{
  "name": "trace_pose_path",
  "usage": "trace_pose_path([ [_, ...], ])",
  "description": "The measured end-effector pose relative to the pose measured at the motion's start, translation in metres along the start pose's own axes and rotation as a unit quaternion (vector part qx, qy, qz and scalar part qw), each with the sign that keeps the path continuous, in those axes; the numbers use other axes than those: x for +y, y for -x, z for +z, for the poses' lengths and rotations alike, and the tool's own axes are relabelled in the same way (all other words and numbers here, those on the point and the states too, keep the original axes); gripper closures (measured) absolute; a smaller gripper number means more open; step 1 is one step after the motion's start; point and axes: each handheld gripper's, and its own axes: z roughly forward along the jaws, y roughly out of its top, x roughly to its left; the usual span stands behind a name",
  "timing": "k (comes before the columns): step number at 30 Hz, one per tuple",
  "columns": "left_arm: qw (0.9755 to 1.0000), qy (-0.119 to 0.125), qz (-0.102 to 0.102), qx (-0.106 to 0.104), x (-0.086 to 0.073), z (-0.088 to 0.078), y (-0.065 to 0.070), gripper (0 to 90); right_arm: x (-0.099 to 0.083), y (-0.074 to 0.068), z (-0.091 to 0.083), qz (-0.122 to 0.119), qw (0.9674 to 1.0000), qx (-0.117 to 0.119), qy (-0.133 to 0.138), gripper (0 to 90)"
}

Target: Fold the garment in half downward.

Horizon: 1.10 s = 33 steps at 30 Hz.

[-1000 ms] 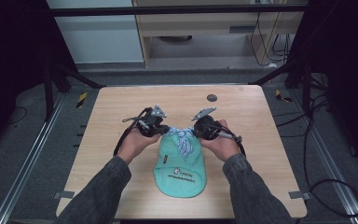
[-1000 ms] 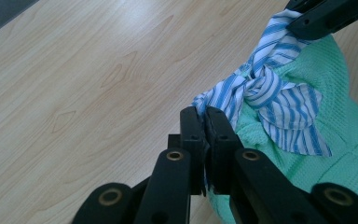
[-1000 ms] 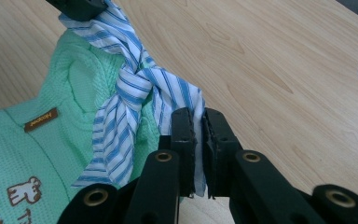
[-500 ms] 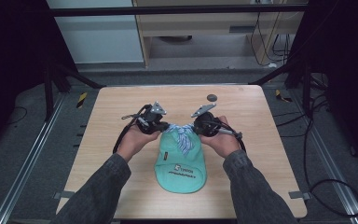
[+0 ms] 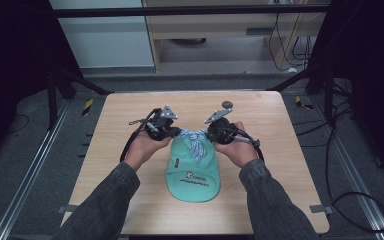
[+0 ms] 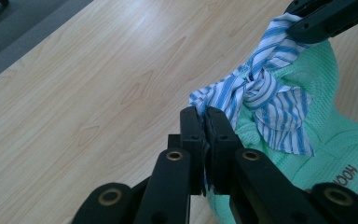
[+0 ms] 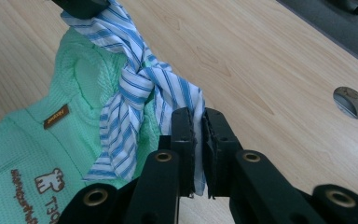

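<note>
The mint-green garment (image 5: 192, 167) lies flat near the middle of the bench (image 5: 130, 107), printed end nearest the person, its blue-striped collar (image 5: 195, 140) knotted at the far end. Since a second ago it has slid a little farther from the person, and the collar is now stretched between the claws. The left claw (image 6: 204, 123) pinches the collar's left end; the right claw (image 7: 196, 126) is clamped on its right end. That pull probably tightens the knot or straightens the garment.
</note>
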Motion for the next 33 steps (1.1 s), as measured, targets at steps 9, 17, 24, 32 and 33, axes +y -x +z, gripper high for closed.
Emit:
trace_pose_path([
  [9,1.0000,0.004,-0.001,0.003,0.004,-0.005,-0.003,87.2,0.007,0.001,-0.004,-0.004,1.0000,-0.003,0.005,83.5],
  [17,1.0000,0.007,0.000,0.005,0.007,-0.006,-0.003,87.2,0.009,0.004,-0.007,-0.008,0.9999,-0.007,0.007,83.4],
  [24,0.9999,0.010,0.002,0.008,0.010,-0.008,-0.004,87.2,0.013,0.005,-0.010,-0.013,0.9998,-0.008,0.009,83.4],
  [32,0.9998,0.011,0.009,0.012,0.016,-0.015,-0.006,87.2,0.017,0.005,-0.014,-0.018,0.9997,-0.012,0.015,83.4],
  [33,0.9998,0.012,0.009,0.013,0.017,-0.015,-0.007,87.2,0.017,0.005,-0.014,-0.018,0.9997,-0.013,0.015,83.4],
])
